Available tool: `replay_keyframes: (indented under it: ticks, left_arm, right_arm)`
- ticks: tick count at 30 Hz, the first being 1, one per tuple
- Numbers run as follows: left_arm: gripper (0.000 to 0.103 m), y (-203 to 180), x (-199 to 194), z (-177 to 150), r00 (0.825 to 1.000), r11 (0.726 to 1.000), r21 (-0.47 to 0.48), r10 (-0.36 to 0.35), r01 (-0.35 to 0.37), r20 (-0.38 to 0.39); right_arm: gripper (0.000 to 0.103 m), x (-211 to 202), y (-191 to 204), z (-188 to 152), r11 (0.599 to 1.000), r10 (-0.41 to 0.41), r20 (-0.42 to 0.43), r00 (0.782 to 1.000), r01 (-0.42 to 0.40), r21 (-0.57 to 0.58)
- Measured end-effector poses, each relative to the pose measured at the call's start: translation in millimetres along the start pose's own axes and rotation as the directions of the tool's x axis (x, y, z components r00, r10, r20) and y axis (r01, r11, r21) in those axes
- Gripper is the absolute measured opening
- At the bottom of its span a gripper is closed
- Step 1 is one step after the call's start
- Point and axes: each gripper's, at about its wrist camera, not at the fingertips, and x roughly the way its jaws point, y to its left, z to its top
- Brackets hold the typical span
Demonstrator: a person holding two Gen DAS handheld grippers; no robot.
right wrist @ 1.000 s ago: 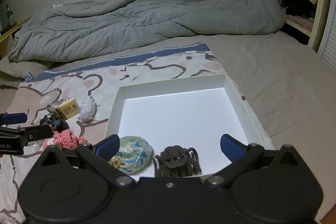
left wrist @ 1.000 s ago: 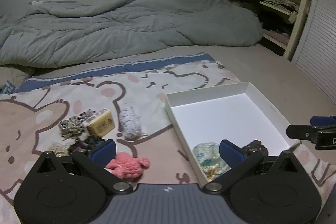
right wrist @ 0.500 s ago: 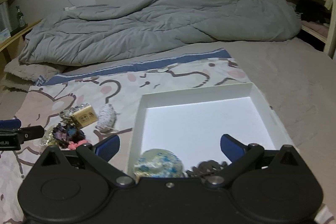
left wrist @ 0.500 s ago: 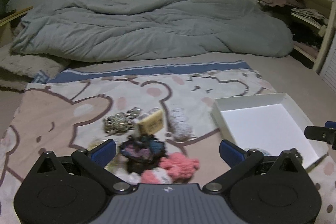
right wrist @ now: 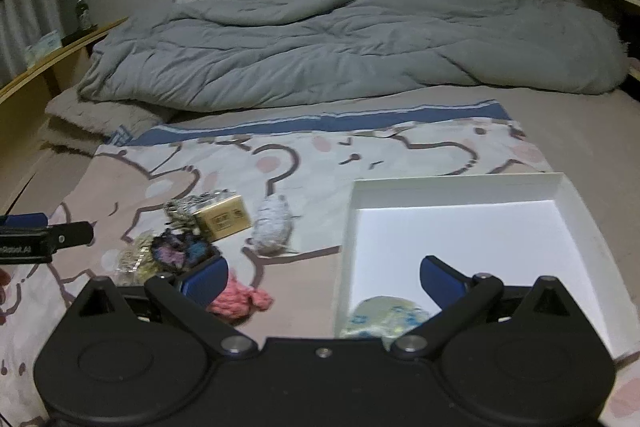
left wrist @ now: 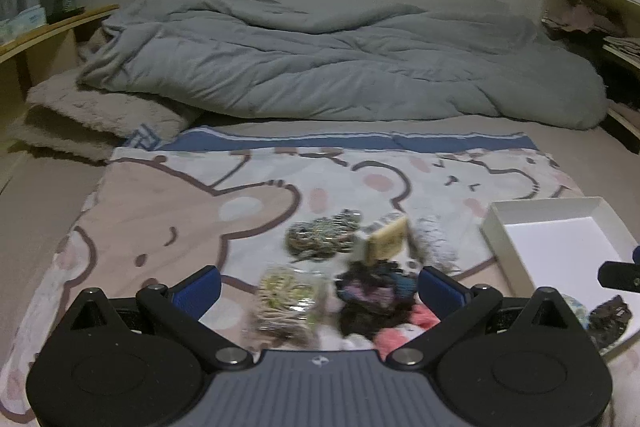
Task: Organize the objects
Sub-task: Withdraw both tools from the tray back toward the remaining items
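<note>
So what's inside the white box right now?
In the white box: a blue-patterned round pouch and a dark hair claw at its near end. The right gripper covers that near end.

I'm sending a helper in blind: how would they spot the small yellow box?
On the cartoon bear blanket, look left of the white tray, where small items lie in a cluster. The small yellow box sits at the cluster's far side, beside a grey-white yarn ball. It is the only hard-edged, rectangular item among soft, tangled ones.
</note>
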Motion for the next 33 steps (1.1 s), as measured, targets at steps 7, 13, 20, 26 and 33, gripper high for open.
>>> replay_keyframes:
  ticks: [7,13,20,26,33]
  left_arm:
    - [0.103,27.8,11.6,-4.2,0.999,0.999,-0.033,0.042,-0.043,-0.012]
    - [0.103,39.7,28.8,-7.4,0.998,0.999,-0.017,0.035,-0.036,-0.045]
    - [0.103,47.9,50.2,-12.8,0.996,0.999,0.029,0.018,-0.016,-0.083]
    - [0.103,51.3,70.8,-13.1,0.991,1.0,0.009,-0.005,0.006,-0.134]
    - [0.103,46.0,92.4,-11.9,0.986,1.0,0.003,-0.016,0.016,-0.167]
  right_arm:
    - [0.103,14.8,26.0,2.5,0.996,0.065,-0.024,0.998,-0.063,0.067]
    - [0.103,33.1,42.1,2.7,0.985,0.085,-0.054,0.995,-0.075,0.157]
    - [0.103,59.3,50.8,-6.4,0.947,0.125,-0.111,0.986,-0.086,0.309]
    - [0.103,81.5,47.3,-20.3,0.863,0.195,-0.157,0.968,-0.093,0.497]
    - [0.103,105.5,40.7,-38.8,0.759,0.216,-0.179,0.96,-0.05,0.649]
